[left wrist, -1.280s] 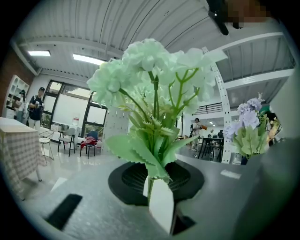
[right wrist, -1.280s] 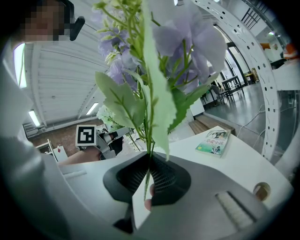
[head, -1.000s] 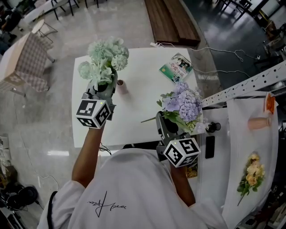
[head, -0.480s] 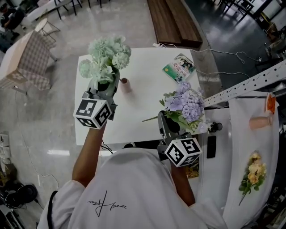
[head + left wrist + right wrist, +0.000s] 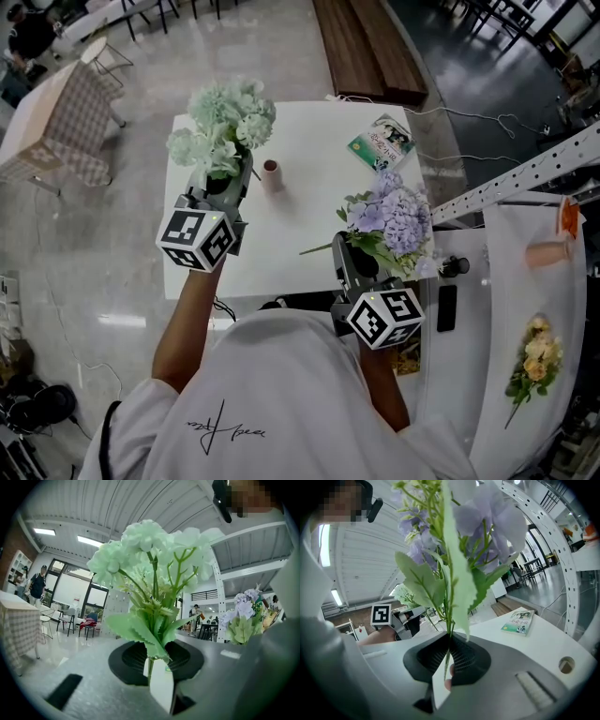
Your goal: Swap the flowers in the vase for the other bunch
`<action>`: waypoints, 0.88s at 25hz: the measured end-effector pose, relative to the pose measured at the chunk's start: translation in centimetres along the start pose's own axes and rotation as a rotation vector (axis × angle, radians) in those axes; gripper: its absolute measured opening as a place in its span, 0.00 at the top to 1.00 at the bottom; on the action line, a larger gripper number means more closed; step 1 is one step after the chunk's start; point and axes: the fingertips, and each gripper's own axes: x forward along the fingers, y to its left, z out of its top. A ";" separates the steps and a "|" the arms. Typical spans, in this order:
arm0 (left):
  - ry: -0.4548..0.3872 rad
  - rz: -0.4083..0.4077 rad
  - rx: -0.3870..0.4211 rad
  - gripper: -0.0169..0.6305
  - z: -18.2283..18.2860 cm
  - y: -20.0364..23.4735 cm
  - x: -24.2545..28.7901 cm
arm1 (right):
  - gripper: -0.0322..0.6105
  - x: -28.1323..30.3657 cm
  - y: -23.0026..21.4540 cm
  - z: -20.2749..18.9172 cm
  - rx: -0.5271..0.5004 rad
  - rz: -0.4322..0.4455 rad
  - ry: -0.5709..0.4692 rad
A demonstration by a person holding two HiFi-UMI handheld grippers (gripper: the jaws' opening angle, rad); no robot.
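Found the small pink vase [image 5: 271, 175] empty and upright on the far half of the white table [image 5: 291, 225], just right of the left-hand bunch. Held the pale green hydrangea bunch [image 5: 223, 127] low on its stem in the left gripper [image 5: 151, 663], jaws pinched narrow on that thin stem, blooms upright, likely to spare the heads from crushing. Carried the lilac hydrangea bunch [image 5: 392, 217] the same way in the right gripper [image 5: 447, 657], jaws close together on the stem, nearer than the vase and to its right. Held both bunches clear of the vase mouth and well apart from each other, probably to stop the leaves tangling. Could not tell which bunch belonged in next. Left a green-covered book [image 5: 382, 142] at the table's far right corner, and a yellow bouquet [image 5: 528, 361] on the side table [image 5: 502, 309] to the right, both out of play.
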 end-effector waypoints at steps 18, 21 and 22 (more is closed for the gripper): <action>0.035 0.008 -0.025 0.86 -2.5 0.5 -2.9 | 0.92 -0.4 2.0 -1.0 -0.011 0.006 0.001; 0.042 0.017 -0.033 0.86 -3.0 0.8 -3.6 | 0.92 -0.3 2.4 -1.4 -0.017 0.013 0.011; 0.044 0.021 -0.037 0.86 -3.1 0.8 -3.8 | 0.92 -0.3 2.6 -1.5 -0.017 0.015 0.014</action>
